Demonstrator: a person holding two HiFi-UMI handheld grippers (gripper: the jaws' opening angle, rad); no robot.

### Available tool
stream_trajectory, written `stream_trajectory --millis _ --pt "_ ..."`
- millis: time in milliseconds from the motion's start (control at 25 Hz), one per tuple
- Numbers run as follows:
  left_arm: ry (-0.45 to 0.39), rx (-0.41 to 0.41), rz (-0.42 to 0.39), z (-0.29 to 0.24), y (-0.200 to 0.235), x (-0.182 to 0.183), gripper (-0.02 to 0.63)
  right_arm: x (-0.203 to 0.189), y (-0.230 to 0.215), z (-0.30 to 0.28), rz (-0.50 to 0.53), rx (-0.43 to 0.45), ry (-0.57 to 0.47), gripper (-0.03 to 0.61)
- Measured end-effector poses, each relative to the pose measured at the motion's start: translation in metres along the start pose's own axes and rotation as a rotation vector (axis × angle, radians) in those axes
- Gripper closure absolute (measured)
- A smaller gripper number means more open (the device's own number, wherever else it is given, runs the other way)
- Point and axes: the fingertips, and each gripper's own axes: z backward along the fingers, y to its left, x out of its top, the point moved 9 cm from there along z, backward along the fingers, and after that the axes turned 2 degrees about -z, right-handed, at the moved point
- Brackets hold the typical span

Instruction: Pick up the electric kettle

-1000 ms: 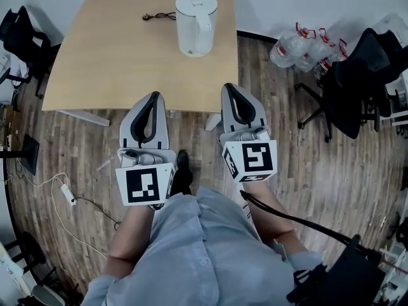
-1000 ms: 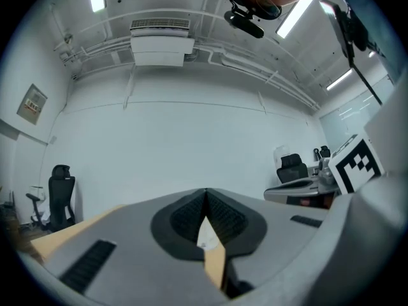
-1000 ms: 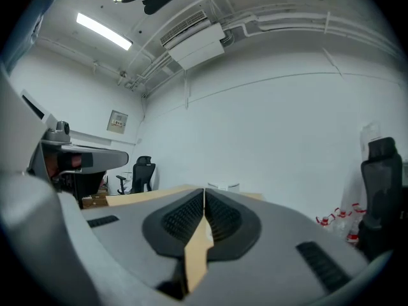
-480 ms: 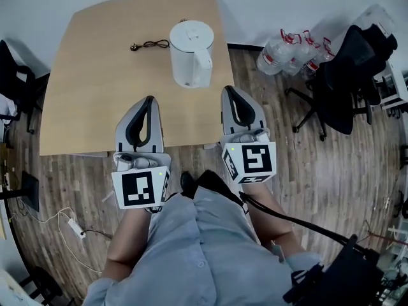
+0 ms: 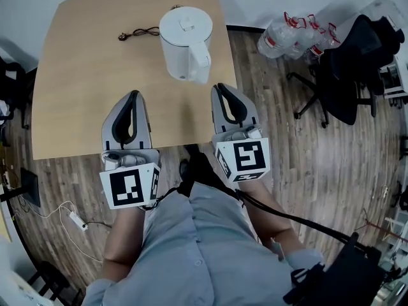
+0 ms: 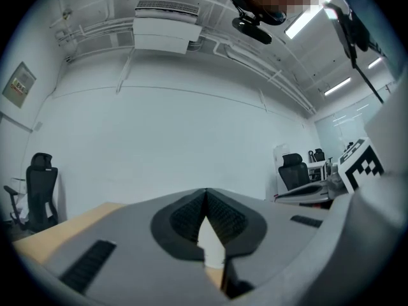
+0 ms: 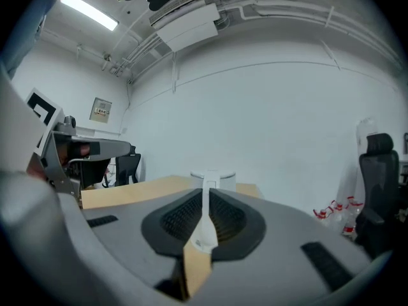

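The white electric kettle (image 5: 183, 42) stands upright on the wooden table (image 5: 83, 88), its handle (image 5: 199, 55) turned toward me. My right gripper (image 5: 220, 88) is shut and empty, its tip just short of the handle's lower right. The left gripper (image 5: 132, 95) is also shut and empty, over the table to the kettle's lower left. In the right gripper view the kettle (image 7: 214, 177) shows straight ahead above the closed right gripper (image 7: 205, 190). The left gripper view shows the closed left gripper (image 6: 205, 193) with a white sliver of the kettle (image 6: 209, 241) behind it.
A black power cord (image 5: 137, 33) lies on the table left of the kettle. Water bottles (image 5: 294, 36) and a black office chair (image 5: 354, 69) stand on the wood floor to the right. A power strip with cable (image 5: 75, 220) lies on the floor at lower left.
Both grippers have moved forward from in front of the table's near edge to over it, closing on the kettle. The kettle now appears larger and nearer.
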Motion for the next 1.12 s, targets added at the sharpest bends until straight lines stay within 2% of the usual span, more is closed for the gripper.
stream_trajectory --millis 40,120,240,600,880,1120 --pt "0.009 0.003 0.003 0.0 0.001 -0.003 0.614 -0.004 0.001 -0.003 -0.011 0.014 0.016 0.547" --pt "0.029 0.005 0.009 -0.001 0.002 -0.009 0.614 -0.01 0.003 -0.01 -0.028 0.028 0.044 0.414" --pt "0.062 0.005 0.019 -0.009 0.004 -0.019 0.614 -0.016 0.001 -0.022 -0.031 0.016 0.07 0.356" --pt "0.146 0.045 0.038 -0.037 0.031 -0.046 0.614 -0.033 -0.006 -0.071 -0.042 0.013 0.137 0.348" --pt "0.196 0.08 0.06 -0.053 0.05 -0.064 0.614 -0.032 -0.009 -0.104 -0.045 -0.001 0.121 0.347" --pt "0.206 0.085 0.08 -0.063 0.057 -0.069 0.614 -0.027 -0.008 -0.111 -0.035 -0.009 0.12 0.342"
